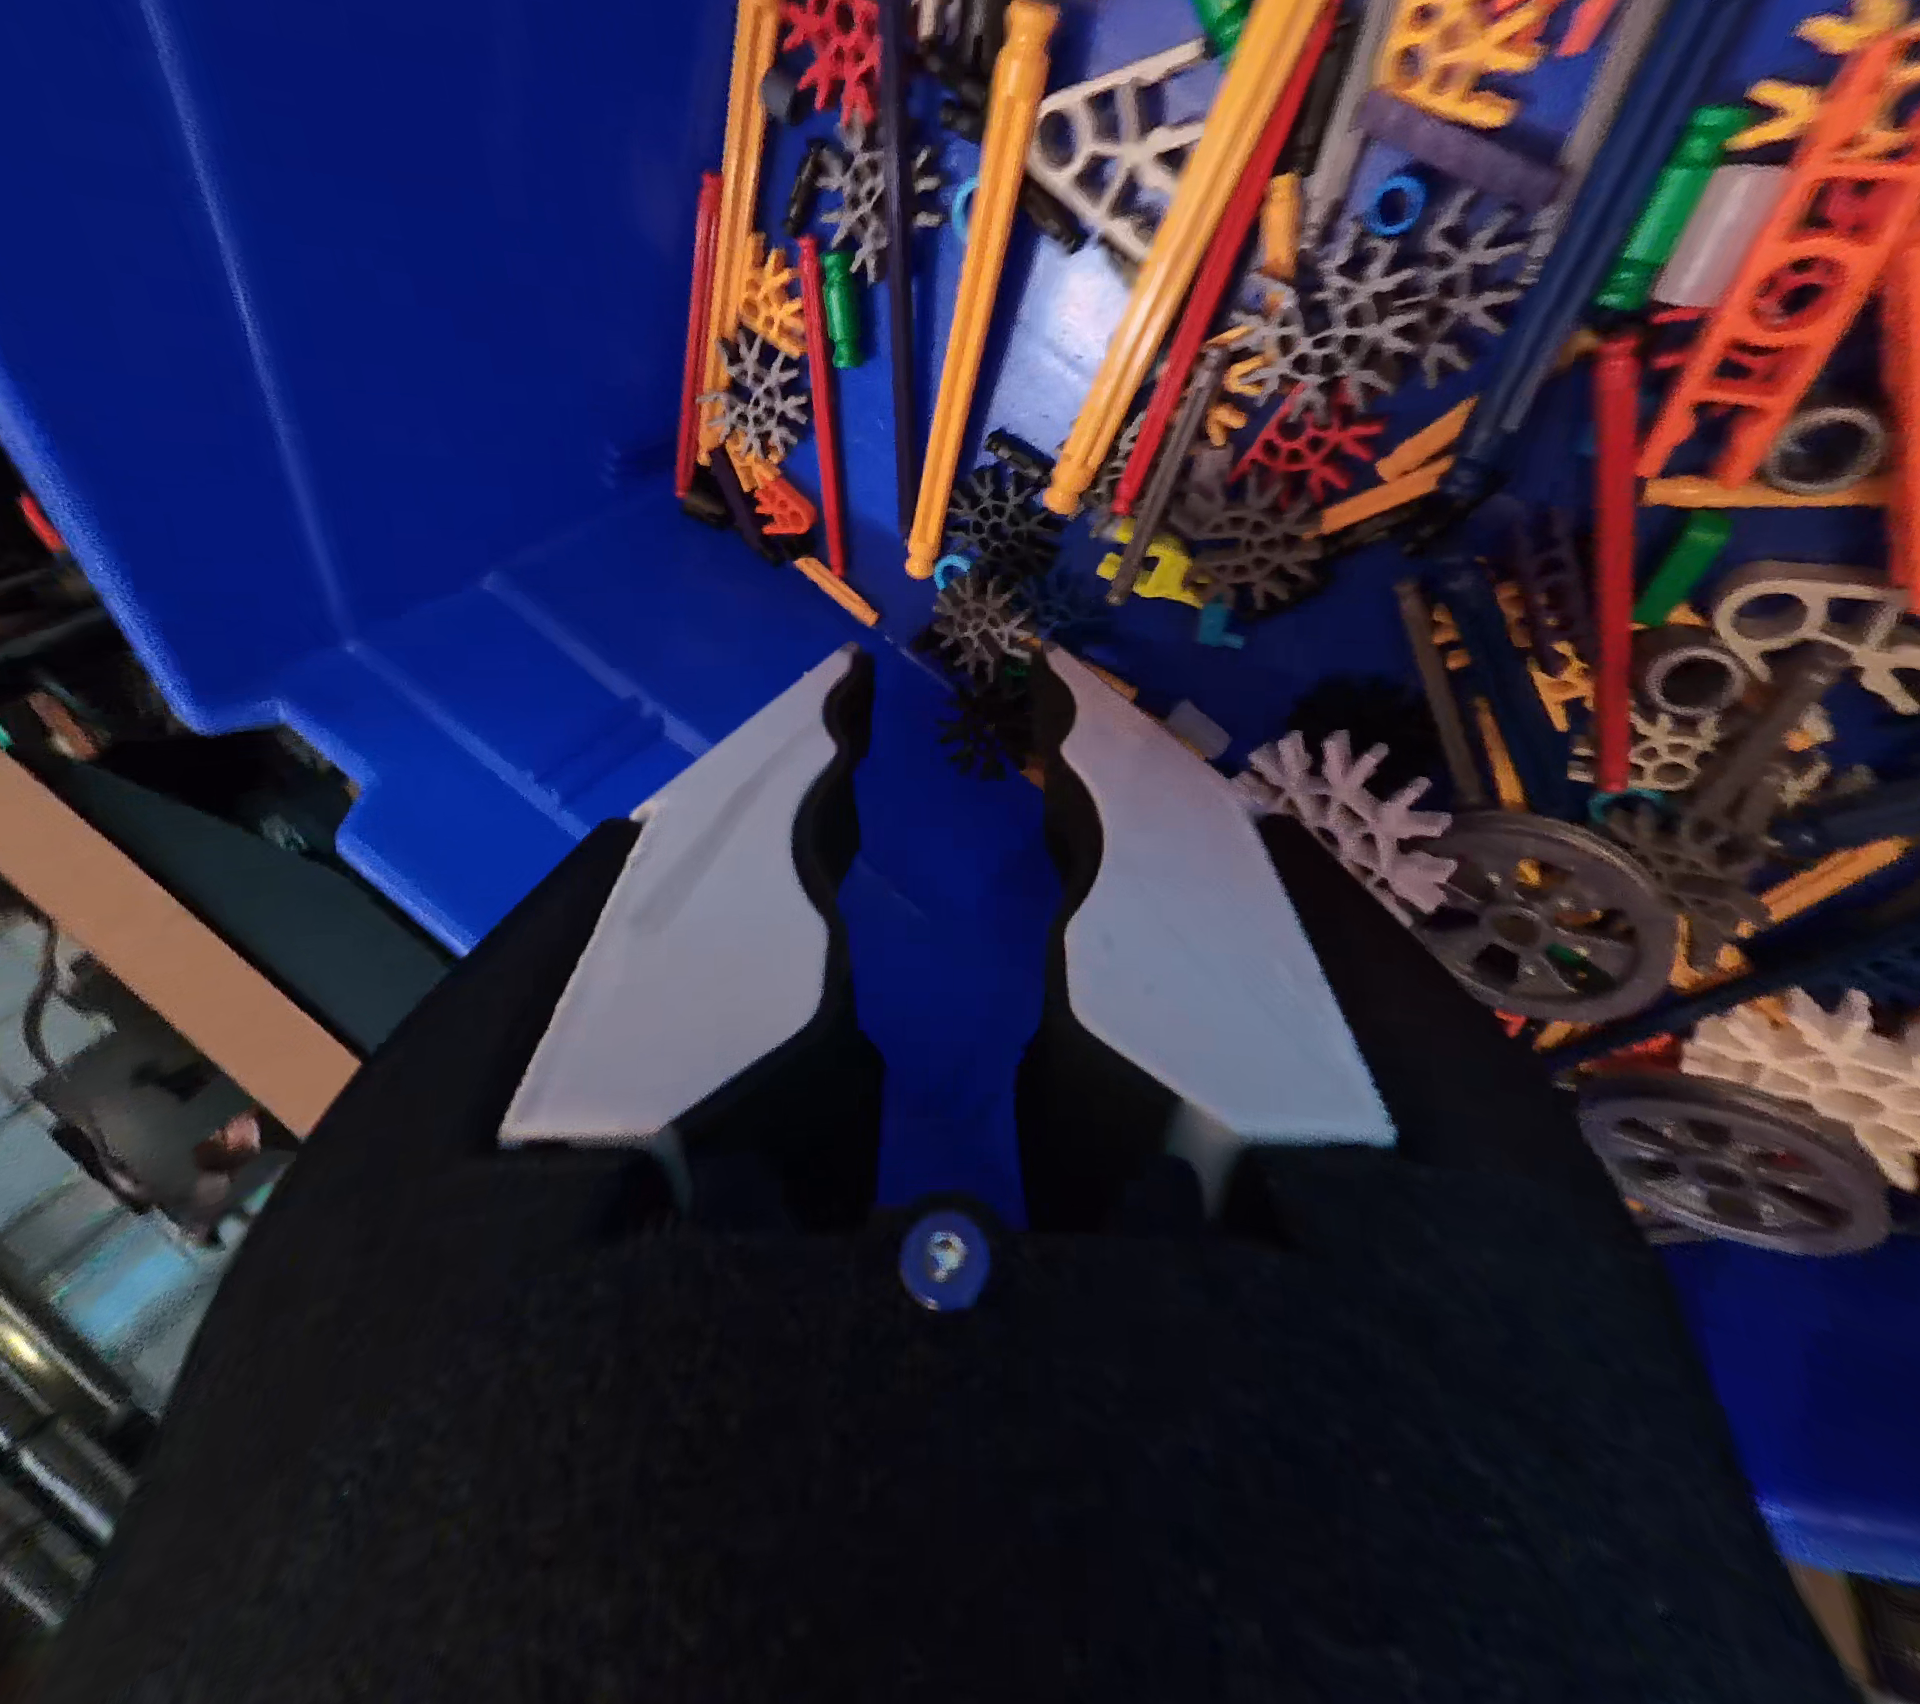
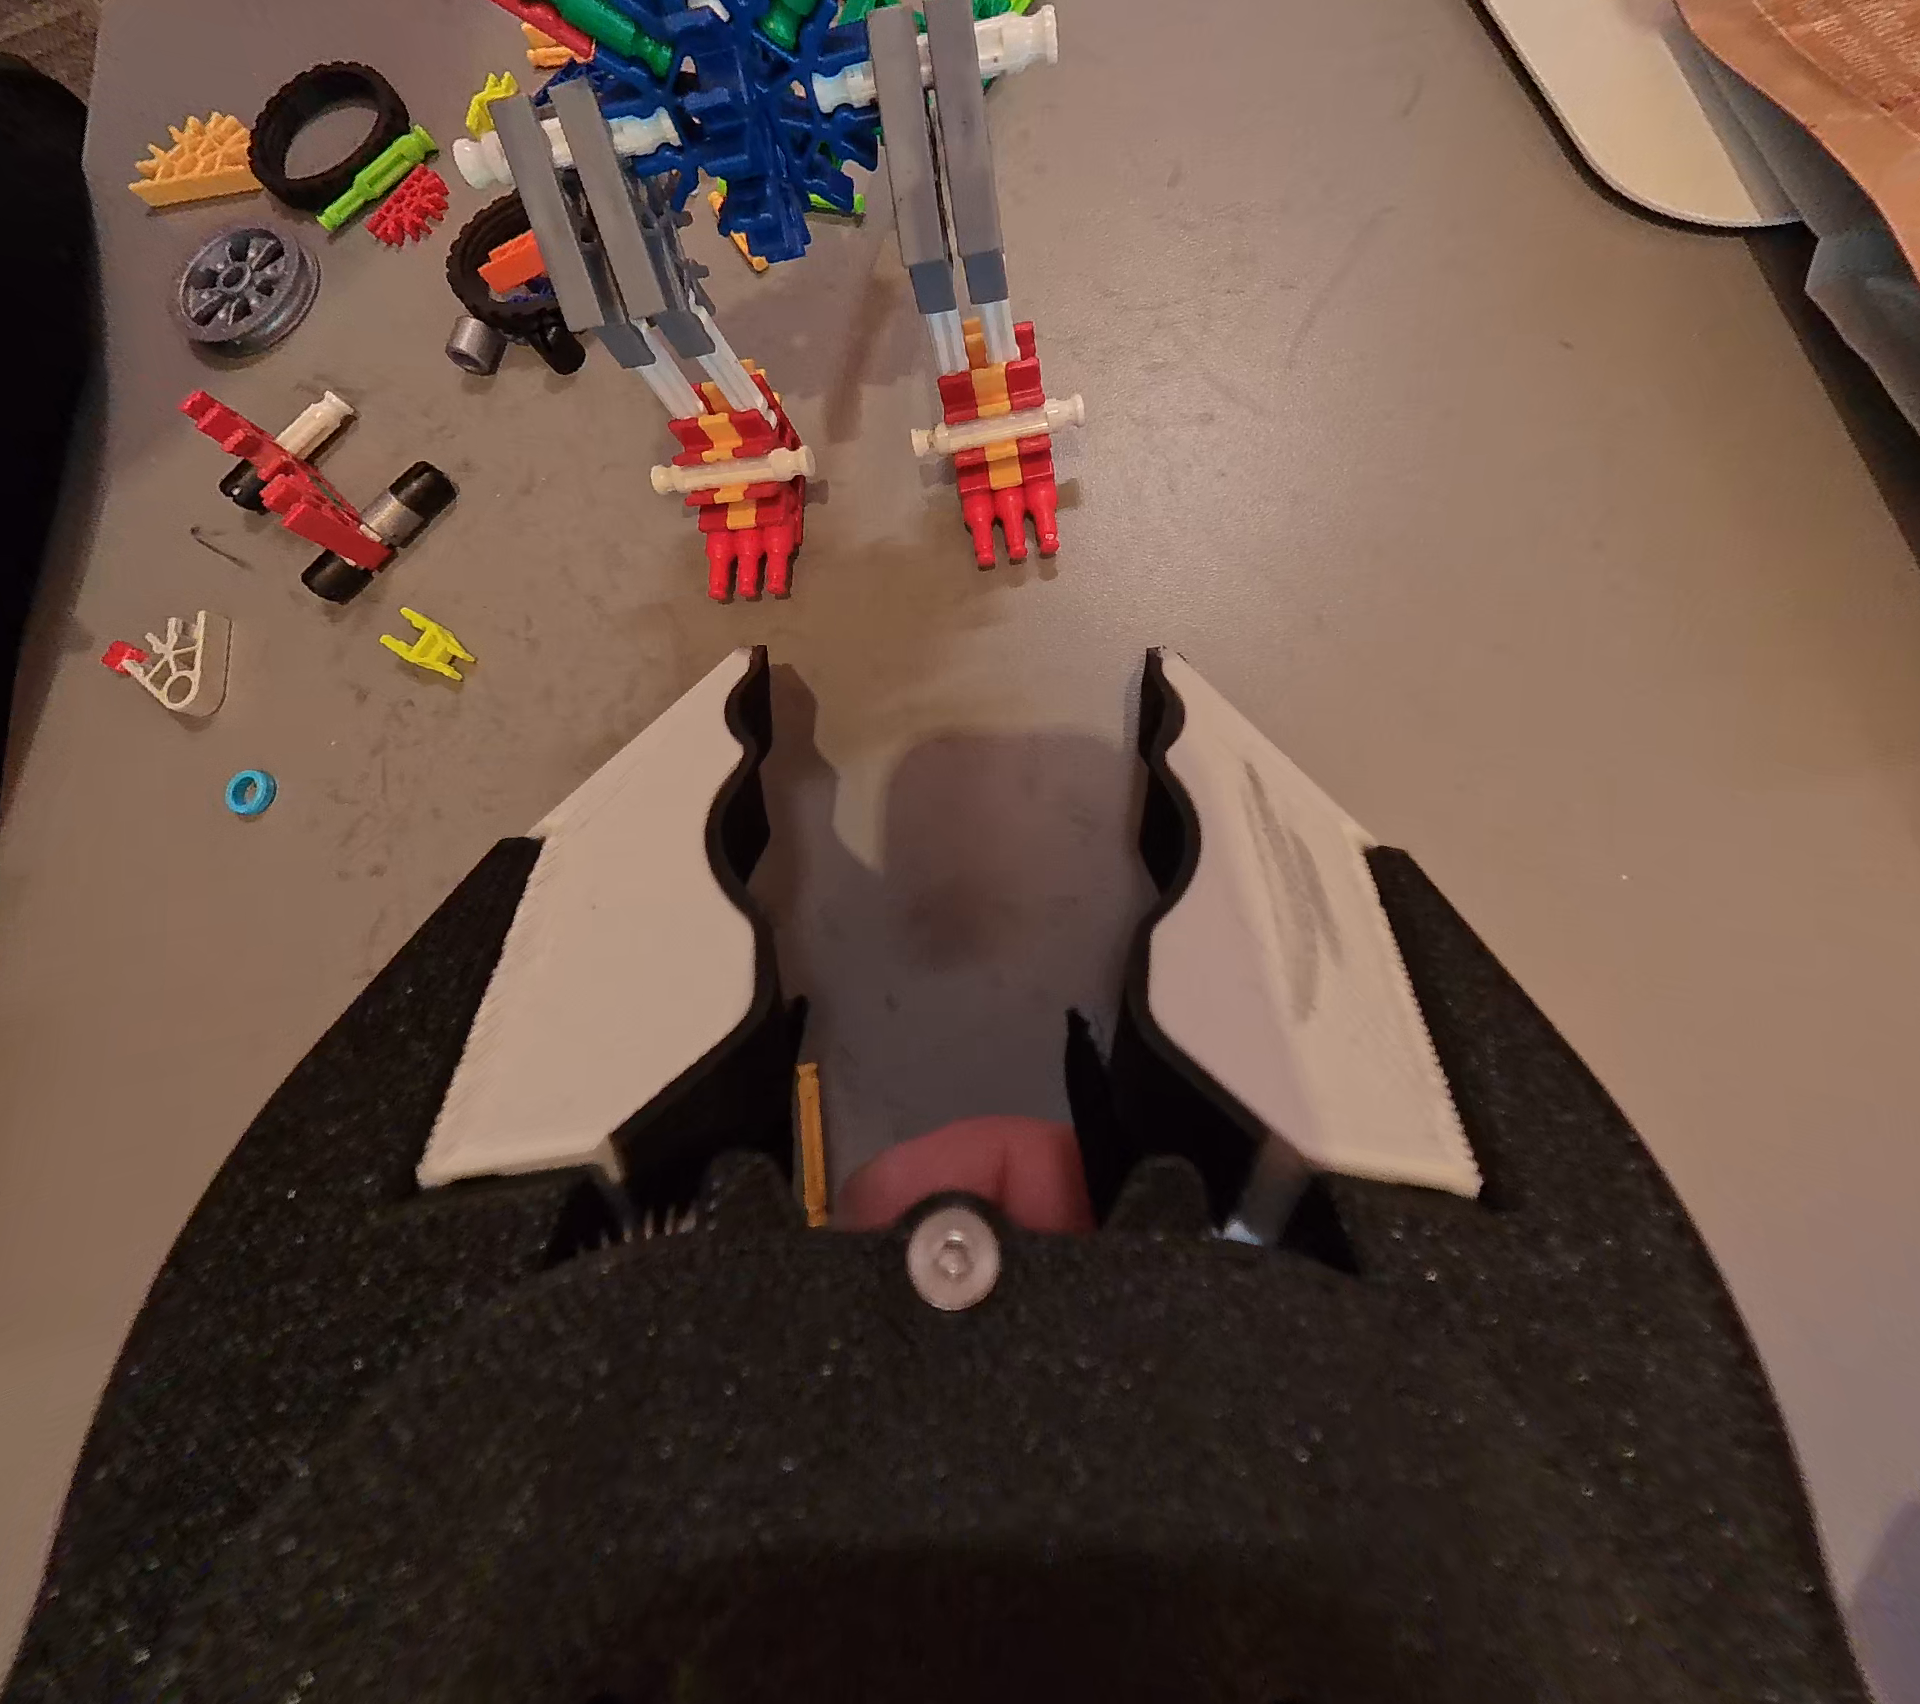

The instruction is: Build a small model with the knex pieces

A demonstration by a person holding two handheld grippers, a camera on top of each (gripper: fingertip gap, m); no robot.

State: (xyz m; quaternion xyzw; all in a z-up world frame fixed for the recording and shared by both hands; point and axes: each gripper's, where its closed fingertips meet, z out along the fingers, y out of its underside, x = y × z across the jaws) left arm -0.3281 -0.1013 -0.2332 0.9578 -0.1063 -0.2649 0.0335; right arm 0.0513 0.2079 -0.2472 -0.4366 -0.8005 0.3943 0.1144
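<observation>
My left gripper (image 1: 951, 667) is open and empty inside a blue plastic bin (image 1: 468, 252). Its tips hover just above small black and grey snowflake connectors (image 1: 982, 610) near the bin's corner. A pile of construction-toy rods, connectors and wheels (image 1: 1351, 304) fills the bin to the right. My right gripper (image 2: 956, 662) is open and empty above a grey table (image 2: 1351, 511). Just ahead of it stands a built toy model (image 2: 748, 85) with a blue hub, grey legs and two red-and-orange feet (image 2: 748, 501), the nearest parts to my tips.
Loose pieces lie left of the model: a black tyre (image 2: 327, 132), a grey wheel (image 2: 246, 290), a red-and-black part (image 2: 312, 501), a yellow-green clip (image 2: 428, 643) and a blue ring (image 2: 250, 793). A grey tray edge (image 2: 1538, 23) and brown packet (image 2: 1818, 54) lie at right. The left gripper's tips are roughly 50 cm from the right gripper's.
</observation>
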